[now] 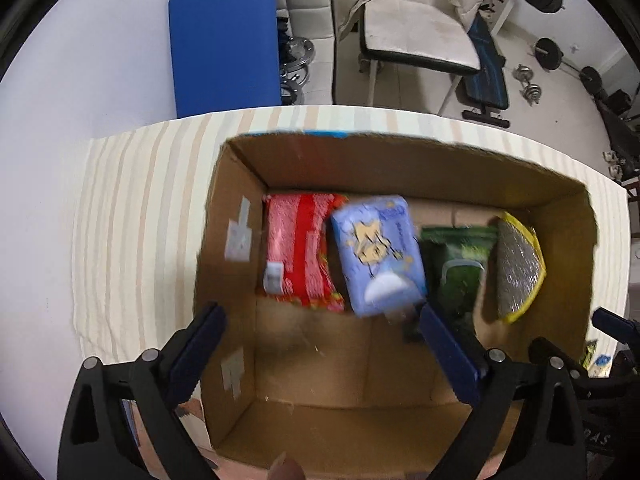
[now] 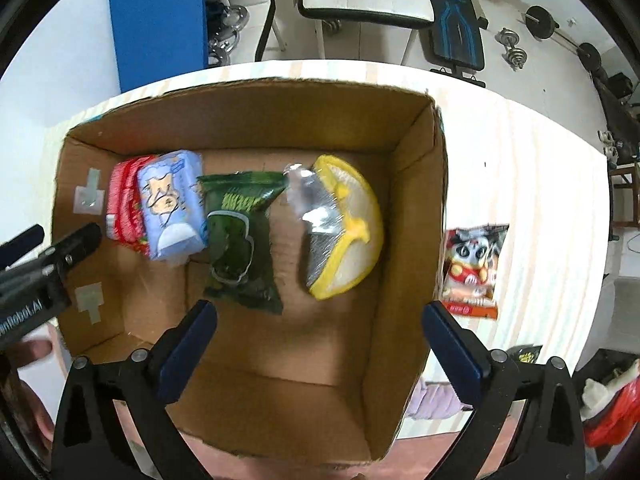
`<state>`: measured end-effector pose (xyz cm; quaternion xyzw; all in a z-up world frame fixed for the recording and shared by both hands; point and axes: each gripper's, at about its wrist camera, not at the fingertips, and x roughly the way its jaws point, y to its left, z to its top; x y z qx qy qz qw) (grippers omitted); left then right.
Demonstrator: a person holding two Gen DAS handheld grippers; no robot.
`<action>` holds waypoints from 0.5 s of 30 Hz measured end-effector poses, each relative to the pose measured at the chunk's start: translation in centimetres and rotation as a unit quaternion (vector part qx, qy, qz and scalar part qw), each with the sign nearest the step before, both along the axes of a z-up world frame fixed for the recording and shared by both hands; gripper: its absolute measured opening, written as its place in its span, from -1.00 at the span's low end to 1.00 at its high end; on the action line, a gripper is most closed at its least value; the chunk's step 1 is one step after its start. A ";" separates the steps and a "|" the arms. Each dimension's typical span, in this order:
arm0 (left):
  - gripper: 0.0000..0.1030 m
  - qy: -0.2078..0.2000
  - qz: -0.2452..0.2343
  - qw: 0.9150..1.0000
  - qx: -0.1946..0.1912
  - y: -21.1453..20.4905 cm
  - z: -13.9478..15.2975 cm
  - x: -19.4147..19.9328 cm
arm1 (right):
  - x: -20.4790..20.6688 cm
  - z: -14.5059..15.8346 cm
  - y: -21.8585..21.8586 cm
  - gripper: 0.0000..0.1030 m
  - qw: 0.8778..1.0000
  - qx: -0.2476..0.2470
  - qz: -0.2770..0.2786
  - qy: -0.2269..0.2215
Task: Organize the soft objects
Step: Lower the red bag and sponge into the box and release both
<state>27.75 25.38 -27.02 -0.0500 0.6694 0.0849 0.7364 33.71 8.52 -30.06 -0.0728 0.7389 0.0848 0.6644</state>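
An open cardboard box (image 1: 236, 208) (image 2: 404, 280) stands on the striped tablecloth. Inside lie a red towel pack (image 1: 296, 248) (image 2: 122, 204), a light blue tissue pack (image 1: 378, 252) (image 2: 170, 204), a dark green packet (image 1: 460, 264) (image 2: 238, 236) and a yellow-rimmed wrapped item (image 1: 518, 264) (image 2: 344, 228). My left gripper (image 1: 320, 360) is open and empty above the box's near left part. My right gripper (image 2: 320, 352) is open and empty above the box's near right part. The left gripper also shows at the left edge of the right wrist view (image 2: 44, 248).
A cartoon mouse snack packet (image 2: 474, 268) lies on the cloth (image 2: 520, 184) right of the box. A lilac soft item (image 2: 434, 402) and a dark packet (image 2: 524, 354) lie near the front right. A blue board (image 1: 224, 44), a chair (image 1: 416, 36) and weights stand behind the table.
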 end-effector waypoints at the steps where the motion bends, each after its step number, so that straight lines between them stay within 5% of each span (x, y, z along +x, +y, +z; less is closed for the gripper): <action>1: 0.94 -0.008 0.000 1.000 -0.002 -0.2 0.5 -0.8 | -0.6 0.3 -0.2 1.00 1.000 0.005 -0.002 -0.004; 15: 0.93 -0.093 0.004 0.995 0.020 -1.5 5.9 -7.3 | -8.1 6.1 -0.8 1.00 0.995 0.022 0.000 -0.094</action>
